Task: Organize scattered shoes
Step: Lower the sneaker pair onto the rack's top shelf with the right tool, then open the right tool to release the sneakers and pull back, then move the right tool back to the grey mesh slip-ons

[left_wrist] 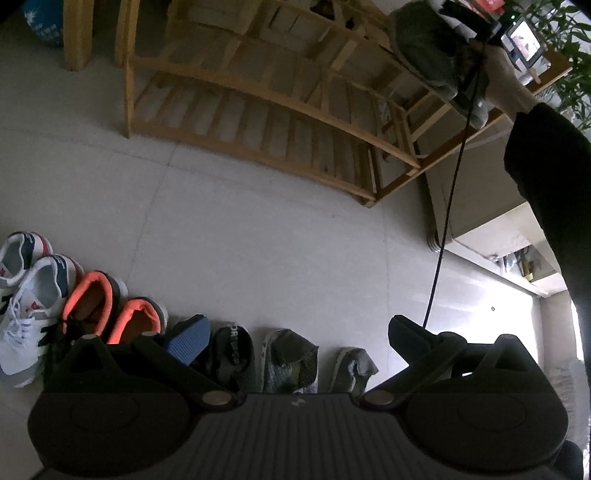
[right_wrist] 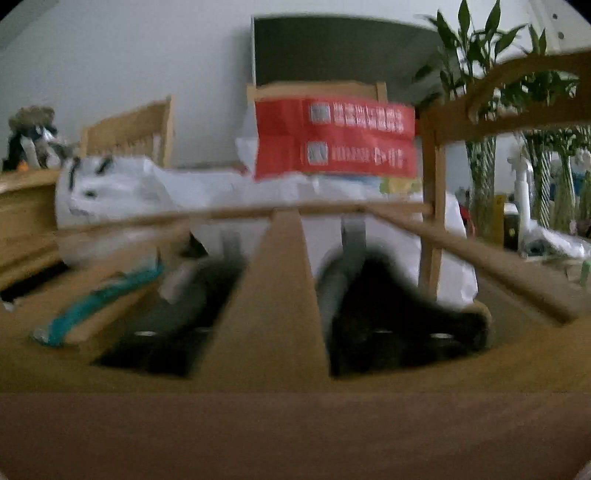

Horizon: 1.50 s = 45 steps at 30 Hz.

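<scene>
Tiled floor, pale, bare across the middle. Slatted wooden shoe rack standing on it, the tiers in sight showing no shoes, though blurred.

Row of shoes along the near edge of the floor, heels toward the rack: white sneakers at far left, orange-lined pair beside them, then a dark shoe and grey-green mesh shoes. Lined up side by side, yet off the rack.

Dark sleeve reaching in from the right toward the rack's upper right end. Dark green shoe there, sole turned down toward the lens, at the level of the top tier and reaching out past its corner. Impossible to tell whether resting on the slats or carried clear of them.

Right gripper at the heel of that shoe. In the right wrist view, two blurred dark shapes on either side of a slat; grip or release cannot be told.

Left gripper low over the row, fingers spread wide with nothing between them.

Black cable hanging from the right gripper down past the rack's end.

Likely hazards: shoe tipping off the corner if let go while overhanging; cable catching on the rack's end post during withdrawal and dragging shoe or rack; blurred right view suggesting fast motion and poor placement.
</scene>
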{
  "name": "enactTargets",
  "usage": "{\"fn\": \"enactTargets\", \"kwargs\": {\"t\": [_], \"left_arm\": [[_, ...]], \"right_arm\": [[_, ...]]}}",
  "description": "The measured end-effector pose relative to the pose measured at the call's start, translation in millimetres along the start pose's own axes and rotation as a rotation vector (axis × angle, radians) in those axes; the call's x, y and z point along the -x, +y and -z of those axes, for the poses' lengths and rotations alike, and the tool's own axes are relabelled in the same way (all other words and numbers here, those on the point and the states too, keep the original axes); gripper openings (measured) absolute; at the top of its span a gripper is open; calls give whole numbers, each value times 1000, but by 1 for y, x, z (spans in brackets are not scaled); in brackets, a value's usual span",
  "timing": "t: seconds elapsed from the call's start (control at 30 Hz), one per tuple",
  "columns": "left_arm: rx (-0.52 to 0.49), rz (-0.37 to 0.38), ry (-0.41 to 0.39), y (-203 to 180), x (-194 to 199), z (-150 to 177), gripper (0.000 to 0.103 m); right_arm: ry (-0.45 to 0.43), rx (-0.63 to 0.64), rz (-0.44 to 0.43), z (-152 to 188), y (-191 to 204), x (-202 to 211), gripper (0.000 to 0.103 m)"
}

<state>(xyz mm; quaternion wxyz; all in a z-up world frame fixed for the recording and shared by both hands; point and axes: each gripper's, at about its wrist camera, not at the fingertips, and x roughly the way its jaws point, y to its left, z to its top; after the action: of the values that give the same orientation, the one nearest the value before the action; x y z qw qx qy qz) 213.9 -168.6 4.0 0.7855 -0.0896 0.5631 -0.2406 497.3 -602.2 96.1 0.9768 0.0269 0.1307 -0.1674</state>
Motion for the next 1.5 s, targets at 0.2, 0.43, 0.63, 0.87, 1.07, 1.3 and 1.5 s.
{"fn": "enactTargets", "kwargs": {"t": [0.2, 0.43, 0.63, 0.87, 1.07, 1.3, 1.5], "left_arm": [[0, 10, 2, -4, 1, 0, 103], [-26, 16, -41, -13, 10, 3, 103], [-33, -11, -108, -18, 23, 2, 103], [-55, -40, -183, -28, 36, 0, 103], [-173, -111, -254, -40, 38, -7, 103], [-91, -69, -204, -12, 40, -8, 103], [-100, -62, -204, -4, 42, -2, 103]], "right_arm": [[4, -5, 6, 5, -4, 18, 101], [-18, 10, 4, 25, -8, 82, 102], [2, 68, -36, 42, -12, 145, 103], [97, 140, -52, 43, -3, 234, 103], [215, 238, -19, 44, 16, 314, 103], [343, 298, 39, 70, 17, 373, 103], [484, 261, 130, 94, -11, 395, 103]]}}
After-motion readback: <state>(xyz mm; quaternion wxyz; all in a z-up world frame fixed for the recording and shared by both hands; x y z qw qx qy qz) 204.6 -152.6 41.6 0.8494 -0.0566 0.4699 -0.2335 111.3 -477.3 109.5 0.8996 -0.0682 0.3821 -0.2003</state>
